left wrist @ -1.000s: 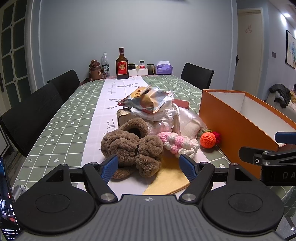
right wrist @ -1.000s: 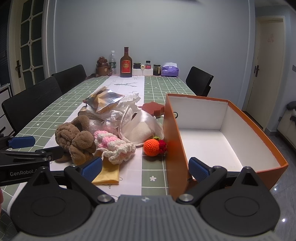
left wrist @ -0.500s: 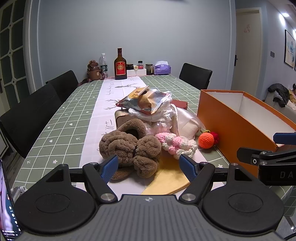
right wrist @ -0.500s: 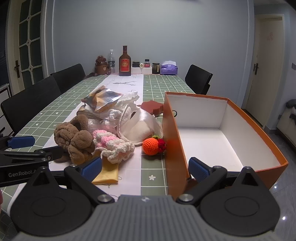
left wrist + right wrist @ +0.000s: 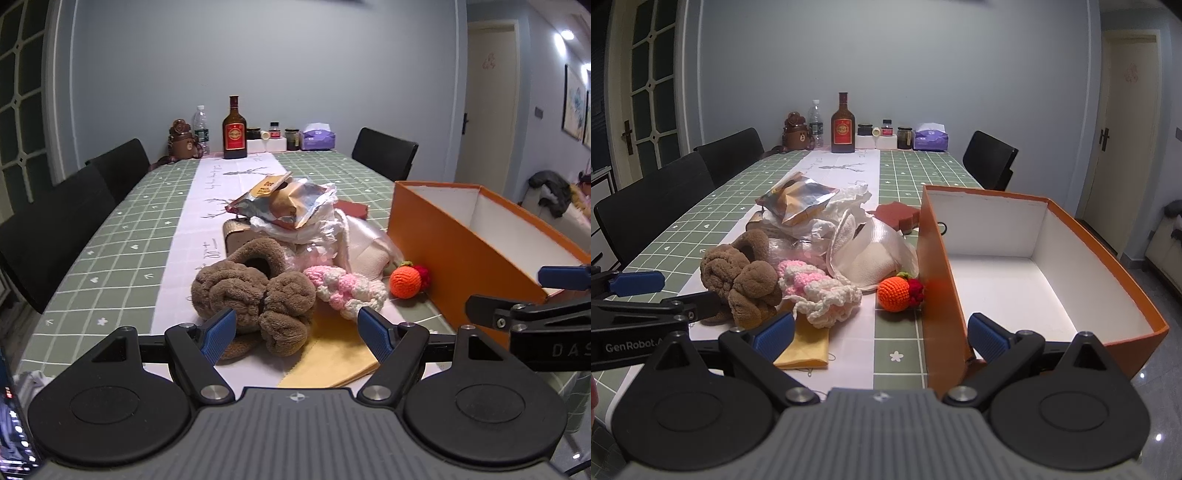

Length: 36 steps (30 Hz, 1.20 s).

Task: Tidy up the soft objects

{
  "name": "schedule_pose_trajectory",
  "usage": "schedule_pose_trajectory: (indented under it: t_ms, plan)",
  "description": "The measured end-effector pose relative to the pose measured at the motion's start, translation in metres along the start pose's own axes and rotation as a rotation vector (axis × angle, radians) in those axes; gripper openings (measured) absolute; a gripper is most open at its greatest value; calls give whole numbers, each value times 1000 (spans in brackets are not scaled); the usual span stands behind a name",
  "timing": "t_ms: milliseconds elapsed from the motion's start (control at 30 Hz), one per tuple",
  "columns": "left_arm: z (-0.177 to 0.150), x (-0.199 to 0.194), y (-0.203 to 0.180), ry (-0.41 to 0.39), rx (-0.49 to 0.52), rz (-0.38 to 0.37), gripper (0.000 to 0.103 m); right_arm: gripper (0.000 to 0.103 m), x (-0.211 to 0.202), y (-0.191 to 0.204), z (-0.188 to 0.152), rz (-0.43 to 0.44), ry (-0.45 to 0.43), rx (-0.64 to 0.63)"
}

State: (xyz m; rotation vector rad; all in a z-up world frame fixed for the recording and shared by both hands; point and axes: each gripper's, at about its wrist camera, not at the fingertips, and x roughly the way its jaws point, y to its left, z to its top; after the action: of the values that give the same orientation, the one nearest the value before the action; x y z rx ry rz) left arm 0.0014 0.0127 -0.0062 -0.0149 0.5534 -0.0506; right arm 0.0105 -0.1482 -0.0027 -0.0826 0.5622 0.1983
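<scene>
A heap of soft things lies on the table: a brown plush bow (image 5: pixel 255 295) (image 5: pixel 742 280), a pink-and-white crochet piece (image 5: pixel 345 288) (image 5: pixel 816 291), an orange crochet ball (image 5: pixel 405 281) (image 5: pixel 894 294), a yellow cloth (image 5: pixel 340 358) (image 5: pixel 805 345), and a white fabric bundle (image 5: pixel 875 251). An open orange box (image 5: pixel 458 251) (image 5: pixel 1027 273) stands to the right, with nothing inside. My left gripper (image 5: pixel 297 336) is open, just short of the brown bow. My right gripper (image 5: pixel 882 338) is open, straddling the box's near left wall.
A foil snack bag (image 5: pixel 288 201) tops crumpled white plastic in the heap. A red sponge (image 5: pixel 895 214) lies behind it. At the far end stand a brown bottle (image 5: pixel 234 129), a water bottle, jars, a tissue pack and a bear-shaped mug. Black chairs line both sides.
Both views have shifted only slightly; the heap sits a touch lower and left in the left wrist view. Nothing was taken hold of, and both grippers stay open.
</scene>
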Motion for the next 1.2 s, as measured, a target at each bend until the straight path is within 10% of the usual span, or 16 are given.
schedule_pose_trajectory:
  t_ms: [267,600,1200]
  plan:
    - [0,6,23,1,-92,-43,82,96,10,11,0,67,-43,-45]
    - [-1,39,48,86,-223,-63,78,57,56,35,4,145,25,-143]
    - [14,111,85,215,-693,-33,94,57,158,55,32,245,167,-169]
